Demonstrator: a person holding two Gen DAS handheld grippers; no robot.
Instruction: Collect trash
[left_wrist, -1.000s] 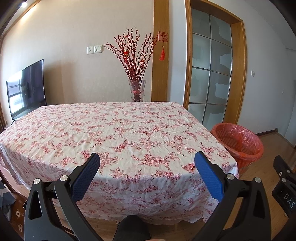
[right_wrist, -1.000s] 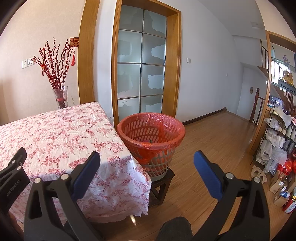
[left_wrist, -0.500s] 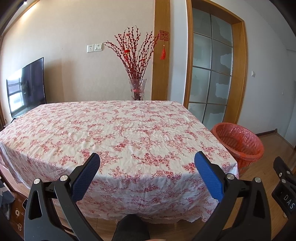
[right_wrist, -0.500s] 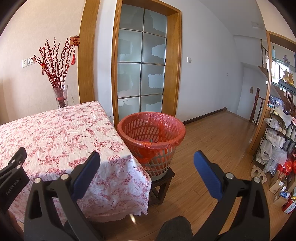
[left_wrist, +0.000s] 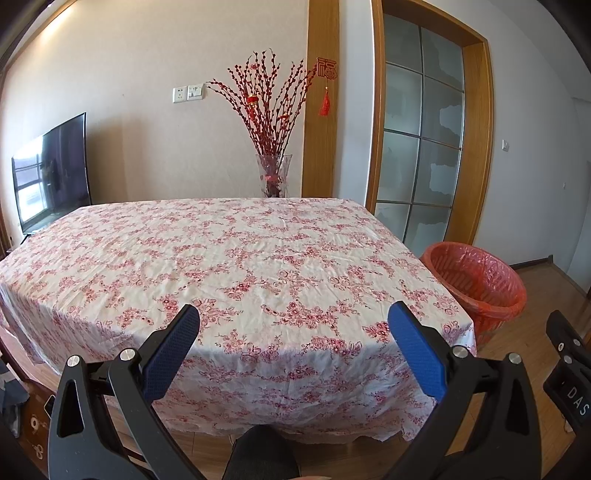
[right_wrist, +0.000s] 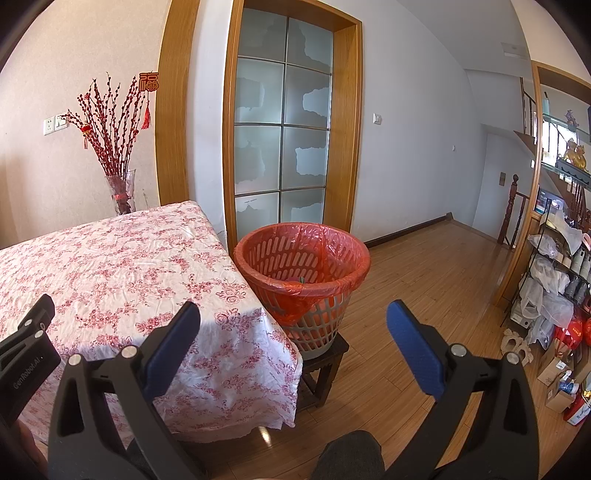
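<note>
The left gripper (left_wrist: 293, 321) is spread wide, its blue pads (left_wrist: 170, 354) well apart with nothing between them and touching nothing. It hangs in the air at the near edge of the table (left_wrist: 236, 258), pointing across the flowered cloth. At the right edge of the left view, a black part of the other gripper shows.

The right gripper (right_wrist: 293, 321) is likewise spread wide and empty, its pads (right_wrist: 413, 347) clear of everything. It points past the table's right corner (right_wrist: 236, 332) toward the bin (right_wrist: 303, 280).

The bin stands just beside that corner, raised on a small dark stool (right_wrist: 325, 365) on the wood floor. It is a pale lattice basket lined with a red bag folded over the rim. Something small and pinkish with a green bit lies low inside; what it is cannot be told.

Farther back, behind the table's far edge, a glass vase (left_wrist: 273, 175) holds red branches against the wall. A dark screen (left_wrist: 51, 173) stands at the left. A frosted glass door (right_wrist: 284, 147) rises behind the bin, and a cluttered shelf rack (right_wrist: 554, 288) stands at the far right.
</note>
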